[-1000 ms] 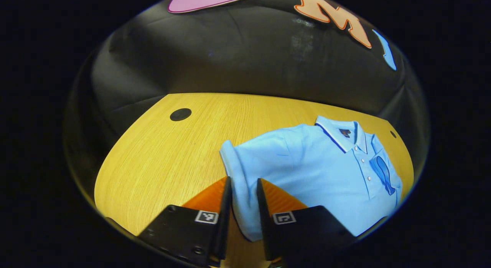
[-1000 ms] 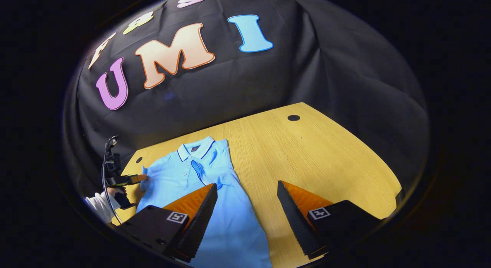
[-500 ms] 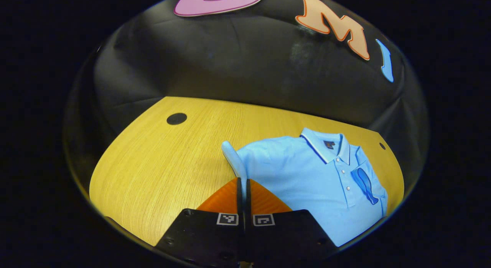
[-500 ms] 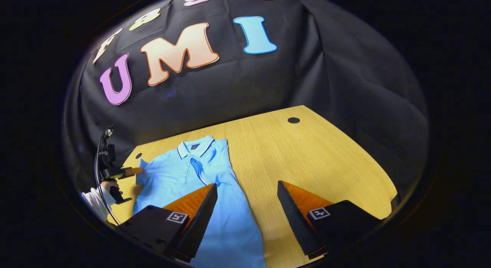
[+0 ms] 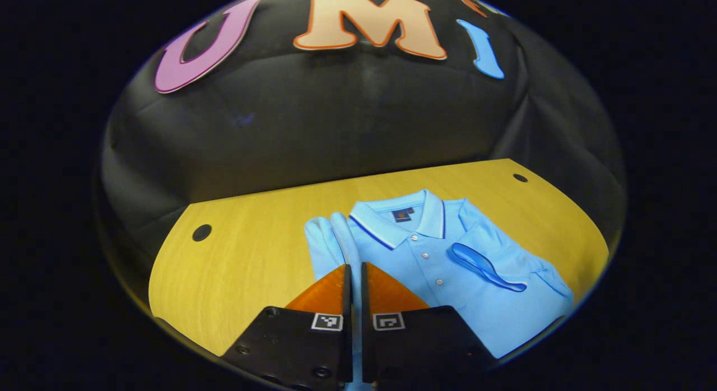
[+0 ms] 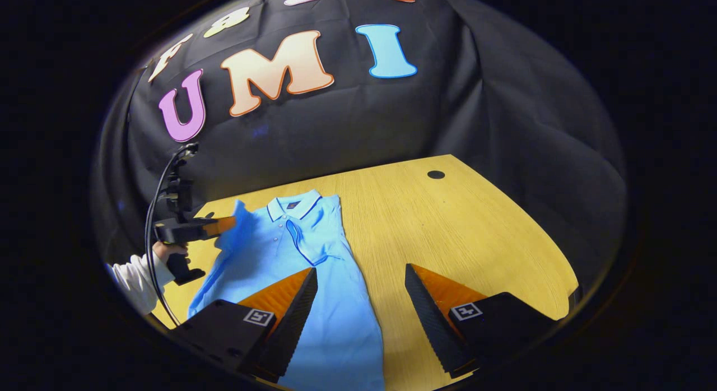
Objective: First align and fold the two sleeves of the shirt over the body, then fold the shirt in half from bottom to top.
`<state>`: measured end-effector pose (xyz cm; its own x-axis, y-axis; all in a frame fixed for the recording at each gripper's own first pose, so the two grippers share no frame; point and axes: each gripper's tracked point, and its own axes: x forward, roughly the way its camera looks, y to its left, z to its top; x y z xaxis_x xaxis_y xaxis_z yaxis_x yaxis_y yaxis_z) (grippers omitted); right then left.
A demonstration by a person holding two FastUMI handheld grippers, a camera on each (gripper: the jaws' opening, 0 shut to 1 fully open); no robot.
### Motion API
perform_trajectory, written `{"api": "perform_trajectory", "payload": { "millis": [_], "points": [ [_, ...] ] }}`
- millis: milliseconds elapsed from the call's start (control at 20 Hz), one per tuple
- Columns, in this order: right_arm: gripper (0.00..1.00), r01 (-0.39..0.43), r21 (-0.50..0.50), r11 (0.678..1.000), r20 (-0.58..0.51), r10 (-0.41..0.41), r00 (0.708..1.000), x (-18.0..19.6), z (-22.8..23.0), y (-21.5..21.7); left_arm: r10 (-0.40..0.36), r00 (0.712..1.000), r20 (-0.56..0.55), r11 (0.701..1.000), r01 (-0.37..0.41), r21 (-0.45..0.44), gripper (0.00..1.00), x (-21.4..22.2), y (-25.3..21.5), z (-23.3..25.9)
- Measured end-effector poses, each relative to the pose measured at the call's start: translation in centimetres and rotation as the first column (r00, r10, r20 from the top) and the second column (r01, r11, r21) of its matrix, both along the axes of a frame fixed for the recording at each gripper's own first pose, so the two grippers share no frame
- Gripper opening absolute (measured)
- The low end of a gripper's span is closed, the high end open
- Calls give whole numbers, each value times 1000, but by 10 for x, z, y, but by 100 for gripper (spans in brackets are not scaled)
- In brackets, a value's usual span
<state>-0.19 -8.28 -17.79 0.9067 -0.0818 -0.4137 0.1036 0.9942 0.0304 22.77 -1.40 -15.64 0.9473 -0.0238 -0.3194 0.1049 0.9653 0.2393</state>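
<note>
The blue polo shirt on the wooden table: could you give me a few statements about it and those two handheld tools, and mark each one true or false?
1. The left gripper has its jaws closed on the shirt's sleeve. True.
2. The right gripper is clamped on the shirt's hem. False: its jaws stand wide apart and hold nothing.
3. The other sleeve already lies folded over the shirt. True.
4. The shirt has been folded in half from bottom to top. False: in the right gripper view its body lies at full length on the table.
5. The collar points toward the booth's black wall. True.
</note>
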Motion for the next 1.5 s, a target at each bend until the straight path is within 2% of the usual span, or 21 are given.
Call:
{"api": "perform_trajectory", "payload": {
  "millis": [100, 200, 300, 350, 600, 800, 1100, 1150, 1200, 1300, 1350, 1500],
  "points": [
    [98, -18, -7, 1000, -13, 18, 1000, -5, -5, 0, -34, 999, -19, 999, 33, -26, 12, -6, -21, -6],
    [98, -43, -21, 999, -23, 42, 999, -10, -10, 0, -41, 999, -15, 998, 40, -45, 56, -15, -30, -7],
    [98, -77, -33, 997, -39, 75, 996, -15, -15, 1, -13, 1000, -7, 998, 13, -65, 100, -35, -29, -6],
    [98, -101, -38, 994, -48, 99, 994, -18, -19, 3, 4, 1000, 2, 997, -4, -76, 96, -45, -26, -4],
    [98, -248, -56, 967, -76, 244, 967, -41, -31, 24, 130, 990, 48, 983, -122, -134, 97, -128, -2, 0],
    [98, -311, -52, 949, -102, 305, 947, -65, -49, 40, 208, 977, 55, 968, -198, -153, 96, -202, 22, -9],
    [98, -298, -75, 951, -140, 286, 948, -117, -85, 50, 224, 974, -24, 965, -225, -135, 96, -300, 42, -62],
    [94, -292, -81, 953, -148, 278, 949, -127, -91, 52, 220, 975, -43, 965, -223, -140, 96, -312, 43, -72],
    [98, -286, -83, 955, -154, 271, 950, -137, -98, 53, 213, 975, -59, 965, -220, -141, 96, -324, 45, -82],
    [98, -268, -95, 959, -158, 251, 955, -153, -111, 54, 204, 976, -72, 968, -212, -133, 96, -343, 46, -98],
    [93, -260, -104, 960, -164, 242, 956, -159, -117, 52, 199, 976, -85, 970, -208, -128, 96, -350, 46, -107],
    [98, -240, -123, 963, -163, 219, 962, -174, -128, 49, 181, 978, -102, 975, -192, -109, 96, -363, 45, -130]
  ]
}}
